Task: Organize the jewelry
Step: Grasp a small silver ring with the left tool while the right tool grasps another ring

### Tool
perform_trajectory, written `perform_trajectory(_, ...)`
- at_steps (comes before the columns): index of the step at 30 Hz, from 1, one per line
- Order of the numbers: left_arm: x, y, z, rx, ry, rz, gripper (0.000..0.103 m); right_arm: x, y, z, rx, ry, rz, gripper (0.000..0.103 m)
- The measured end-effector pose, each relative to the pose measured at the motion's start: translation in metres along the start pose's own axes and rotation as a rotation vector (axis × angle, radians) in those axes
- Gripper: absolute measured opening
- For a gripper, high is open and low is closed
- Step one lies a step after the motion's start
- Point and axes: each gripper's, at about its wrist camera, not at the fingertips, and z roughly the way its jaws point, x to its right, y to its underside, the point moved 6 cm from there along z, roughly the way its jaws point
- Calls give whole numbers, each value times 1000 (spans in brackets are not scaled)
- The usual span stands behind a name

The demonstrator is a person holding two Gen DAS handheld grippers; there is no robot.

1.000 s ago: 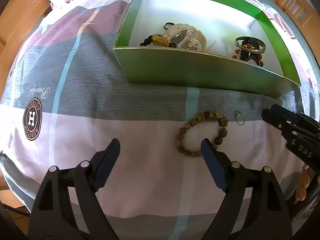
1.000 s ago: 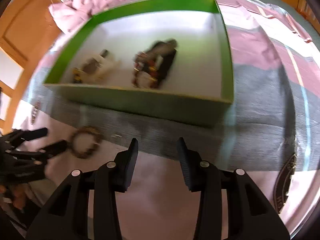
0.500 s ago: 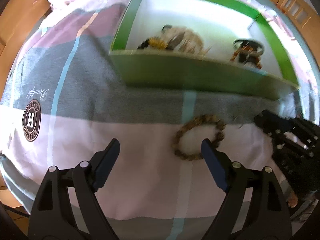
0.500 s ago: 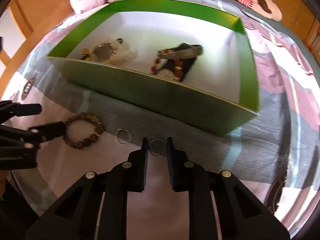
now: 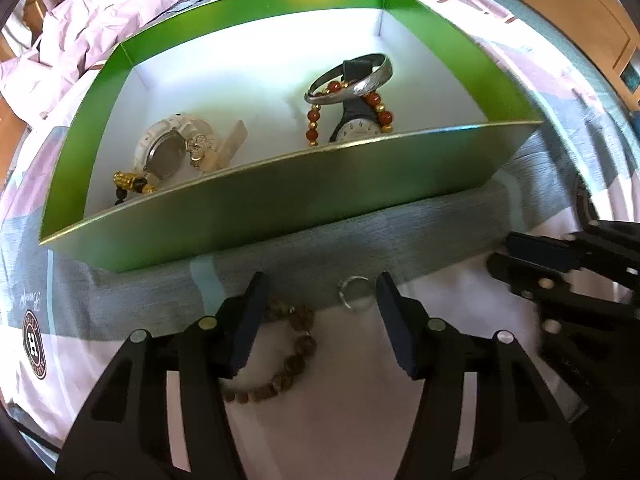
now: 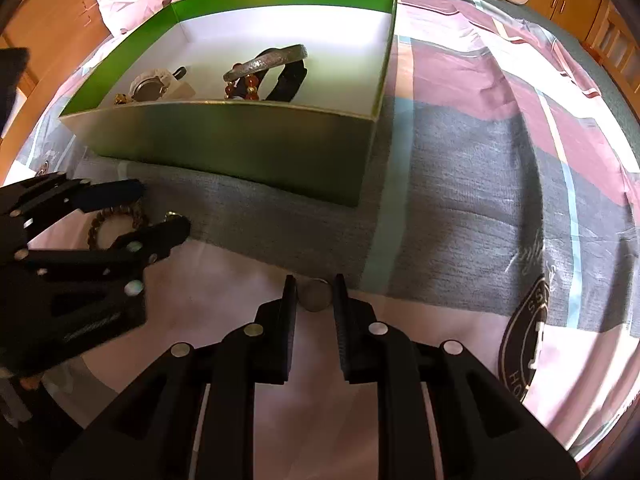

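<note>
Brings the left gripper [image 5: 322,284] across to the wooden bead bracelet [image 5: 296,360], a second ago seen ahead at 1 o'clock, now lying on the bed sheet [image 5: 120,280] between the closing jaws, not yet pinched, with a thin ring [image 5: 354,294] beside it. Narrows the right gripper [image 6: 315,282] to a small gap around a second ring [image 6: 316,298]; cannot tell if the pads press it. Means two pick-ups nearly ready, with the green box [image 5: 280,208] waiting at 12 o'clock.

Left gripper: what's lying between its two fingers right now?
In the left wrist view, a small silver ring and part of the wooden bead bracelet lie on the bedsheet between the closing left gripper fingers.
</note>
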Motion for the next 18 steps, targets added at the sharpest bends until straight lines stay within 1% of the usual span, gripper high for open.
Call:
perform_trajectory(1, 1, -1, 2, 5, 2, -1, 56, 0, 0, 0, 0, 1, -1, 18)
perform_trajectory(3, 1, -3, 3, 24, -1, -2, 48, 5, 4, -4, 0, 2, 0, 18)
perform_trajectory(5, 0, -5, 2, 27, -9, 3, 22, 2, 3, -5, 1, 1, -3, 18)
perform_trajectory(6, -1, -6, 1, 22, -3, -1, 17, 1, 2, -5, 2, -2, -4, 18)
perform_trajectory(9, -9, -3, 0, -6, 15, -33, 17, -8, -3, -7, 13, -17, -12, 18)
perform_trajectory(11, -18, 4, -8, -23, 28, -58, 17, -9, -2, -12, 27, -28, -20, 18)
perform_trajectory(13, -25, 3, -12, -29, 43, -79, 6, -12, -3, -15, 40, -40, -26, 18)
perform_trajectory(18, -38, 2, -32, -6, 67, -108, 6, -16, -3, -19, 49, -54, -36, 18)
